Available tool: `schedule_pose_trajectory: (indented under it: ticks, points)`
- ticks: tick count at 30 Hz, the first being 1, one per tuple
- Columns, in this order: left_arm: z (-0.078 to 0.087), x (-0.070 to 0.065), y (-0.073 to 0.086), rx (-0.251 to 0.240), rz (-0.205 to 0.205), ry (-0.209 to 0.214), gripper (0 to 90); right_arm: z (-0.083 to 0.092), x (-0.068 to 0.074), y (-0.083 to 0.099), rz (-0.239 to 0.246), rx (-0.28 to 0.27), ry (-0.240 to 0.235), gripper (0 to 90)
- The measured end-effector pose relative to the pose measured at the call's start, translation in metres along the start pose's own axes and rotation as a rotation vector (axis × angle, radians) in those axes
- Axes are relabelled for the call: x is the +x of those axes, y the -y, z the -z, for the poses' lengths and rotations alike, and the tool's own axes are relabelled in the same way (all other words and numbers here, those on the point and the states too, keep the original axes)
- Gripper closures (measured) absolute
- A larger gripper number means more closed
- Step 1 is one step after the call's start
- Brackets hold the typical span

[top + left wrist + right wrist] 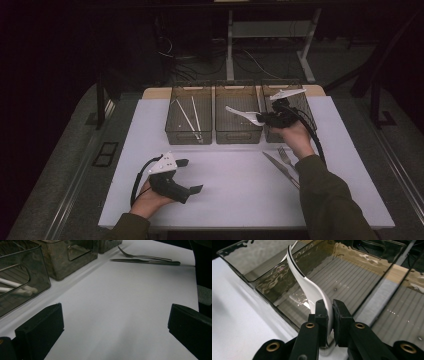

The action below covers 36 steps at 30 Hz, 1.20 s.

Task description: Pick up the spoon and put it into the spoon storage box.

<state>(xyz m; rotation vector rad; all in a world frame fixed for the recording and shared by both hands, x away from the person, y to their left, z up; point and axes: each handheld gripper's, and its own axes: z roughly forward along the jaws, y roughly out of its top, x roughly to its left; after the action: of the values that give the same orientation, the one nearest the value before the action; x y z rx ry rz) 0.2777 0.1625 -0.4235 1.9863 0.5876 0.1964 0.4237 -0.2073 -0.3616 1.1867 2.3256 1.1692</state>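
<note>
A white ceramic spoon [242, 114] hangs over the middle clear bin [238, 132], and my right gripper [262, 119] is shut on it. In the right gripper view the black pads pinch the spoon [310, 287] near its bowl end, the handle curving up and away above that bin's ribbed floor [352, 272]. My left gripper [190, 175] rests low at the table's front left, open. Its jaws stand wide apart in the left gripper view [115, 312], with bare white table between them.
Three clear bins stand in a row at the back. The left bin [189, 131] holds white chopsticks [192, 117]; the right bin [280, 136] sits under my right hand. A fork [286, 156] and a knife [280, 167] lie on the white table [230, 195] at right.
</note>
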Motion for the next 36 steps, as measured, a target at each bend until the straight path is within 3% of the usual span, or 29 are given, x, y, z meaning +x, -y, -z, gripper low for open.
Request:
schedule_pose_trajectory:
  ticks: [12,20,31,36]
  points:
    - [0.0,0.0,0.0,-0.002,0.0,0.005,0.0,-0.033,0.011,-0.009,0.062,0.104,0.047,82.7]
    - [0.0,0.0,0.0,-0.003,0.001,0.007,0.0,-0.044,0.014,-0.005,0.092,0.173,0.063,82.1]
    - [0.0,0.0,0.0,-0.001,-0.001,0.006,0.0,-0.041,0.013,-0.004,0.077,0.172,0.047,76.1]
    - [0.0,0.0,0.0,-0.001,-0.001,0.007,0.0,-0.036,0.014,-0.006,0.059,0.133,0.03,69.6]
